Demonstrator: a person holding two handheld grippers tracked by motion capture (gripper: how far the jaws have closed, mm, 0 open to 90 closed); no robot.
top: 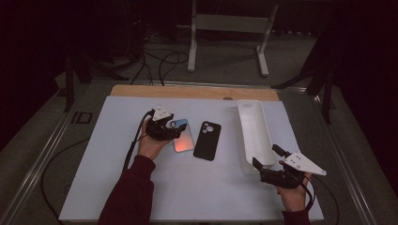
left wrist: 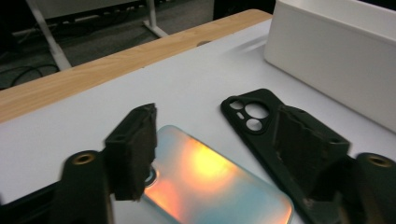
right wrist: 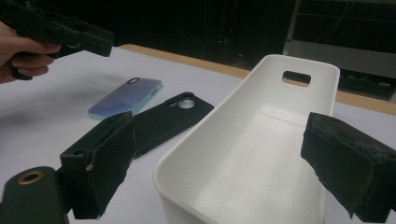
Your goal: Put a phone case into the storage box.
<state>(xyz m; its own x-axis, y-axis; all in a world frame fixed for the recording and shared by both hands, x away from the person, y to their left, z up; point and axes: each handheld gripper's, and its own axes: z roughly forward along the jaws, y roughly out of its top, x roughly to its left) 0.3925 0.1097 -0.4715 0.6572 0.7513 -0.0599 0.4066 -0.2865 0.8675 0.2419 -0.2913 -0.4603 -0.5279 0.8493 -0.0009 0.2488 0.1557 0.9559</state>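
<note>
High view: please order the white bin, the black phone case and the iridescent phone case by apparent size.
1. white bin, clearly largest.
2. black phone case and iridescent phone case: they look alike; the left gripper covers part of the iridescent one, so no ranking.

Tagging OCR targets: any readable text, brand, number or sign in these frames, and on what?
None can be read.
Iridescent phone case: no print, a glare patch on its surface.
Black phone case: plain, camera cutouts.
White bin: blank walls.
Left gripper, right gripper: no marks show.

Dark red sleeves; black grippers (grey three-cornered plates on top) trail black cables.
</note>
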